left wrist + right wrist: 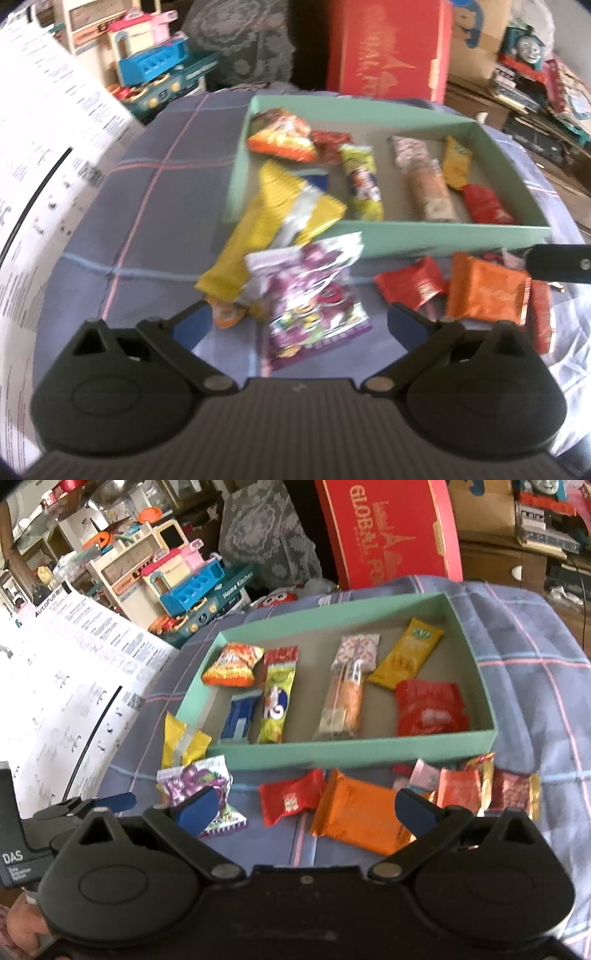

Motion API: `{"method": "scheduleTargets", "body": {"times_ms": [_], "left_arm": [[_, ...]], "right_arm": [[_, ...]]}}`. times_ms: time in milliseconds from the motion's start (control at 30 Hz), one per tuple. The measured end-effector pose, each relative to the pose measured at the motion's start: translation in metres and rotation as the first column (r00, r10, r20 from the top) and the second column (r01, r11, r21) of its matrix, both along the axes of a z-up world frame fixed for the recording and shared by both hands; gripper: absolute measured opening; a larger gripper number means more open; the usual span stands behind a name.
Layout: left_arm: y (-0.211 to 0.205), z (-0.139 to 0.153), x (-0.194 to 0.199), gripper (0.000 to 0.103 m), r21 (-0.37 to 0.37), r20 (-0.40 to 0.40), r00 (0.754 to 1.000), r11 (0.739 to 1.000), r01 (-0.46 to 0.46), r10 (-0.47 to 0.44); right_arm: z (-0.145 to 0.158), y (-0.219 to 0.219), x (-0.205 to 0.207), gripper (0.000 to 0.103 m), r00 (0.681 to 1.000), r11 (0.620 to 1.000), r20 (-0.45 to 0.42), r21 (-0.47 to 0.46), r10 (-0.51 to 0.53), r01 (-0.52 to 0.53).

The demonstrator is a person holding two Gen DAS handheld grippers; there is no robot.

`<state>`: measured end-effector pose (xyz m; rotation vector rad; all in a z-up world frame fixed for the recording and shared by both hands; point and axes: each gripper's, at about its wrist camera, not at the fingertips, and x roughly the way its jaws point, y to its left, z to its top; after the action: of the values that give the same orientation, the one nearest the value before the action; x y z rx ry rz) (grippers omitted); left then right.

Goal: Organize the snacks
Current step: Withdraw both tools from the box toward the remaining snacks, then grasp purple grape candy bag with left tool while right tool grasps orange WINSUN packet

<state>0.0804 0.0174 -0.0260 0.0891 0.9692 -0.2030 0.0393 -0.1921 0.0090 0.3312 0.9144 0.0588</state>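
Note:
A green tray (351, 749) on the plaid cloth holds several snacks, among them an orange chip bag (232, 664), a clear cracker pack (347, 698) and a red packet (428, 709). Loose snacks lie in front of it. My right gripper (306, 810) is open just above an orange packet (358, 819), with a red packet (291, 799) beside it. My left gripper (301, 321) is open over a purple packet (314, 295). A yellow packet (273, 218) rests at the tray's (443, 240) near-left corner. Neither gripper holds anything.
A big white printed sheet (74, 686) rises along the left edge. A red box (391, 531) stands right behind the tray, with a toy kitchen (177, 579) to its left. More small wrapped snacks (491, 786) lie at the right front. The cloth (535, 672) falls away on the right.

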Motion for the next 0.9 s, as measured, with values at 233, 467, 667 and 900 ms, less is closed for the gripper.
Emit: {"method": "scheduleTargets", "body": {"times_ms": [233, 467, 667, 900], "left_arm": [[0.023, -0.024, 0.006, 0.103, 0.008, -0.042, 0.997, 0.998, -0.06, 0.06], [0.018, -0.04, 0.011, 0.103, -0.026, -0.069, 0.994, 0.996, -0.083, 0.081], [-0.004, -0.054, 0.017, 0.102, -0.028, -0.068, 0.995, 0.996, -0.081, 0.079], [-0.012, -0.058, 0.02, 0.069, -0.058, -0.096, 0.995, 0.998, -0.037, 0.032]], "right_arm": [[-0.022, 0.011, 0.005, 0.103, 0.999, 1.0, -0.041, 0.027, 0.006, -0.005], [-0.036, -0.003, 0.005, 0.103, 0.996, 0.996, -0.037, -0.027, -0.083, 0.082], [-0.049, -0.031, 0.002, 0.099, 0.987, 0.988, -0.046, -0.01, -0.154, 0.154], [-0.052, -0.033, 0.021, 0.09, 0.996, 0.996, -0.015, -0.019, -0.089, 0.089]]}}
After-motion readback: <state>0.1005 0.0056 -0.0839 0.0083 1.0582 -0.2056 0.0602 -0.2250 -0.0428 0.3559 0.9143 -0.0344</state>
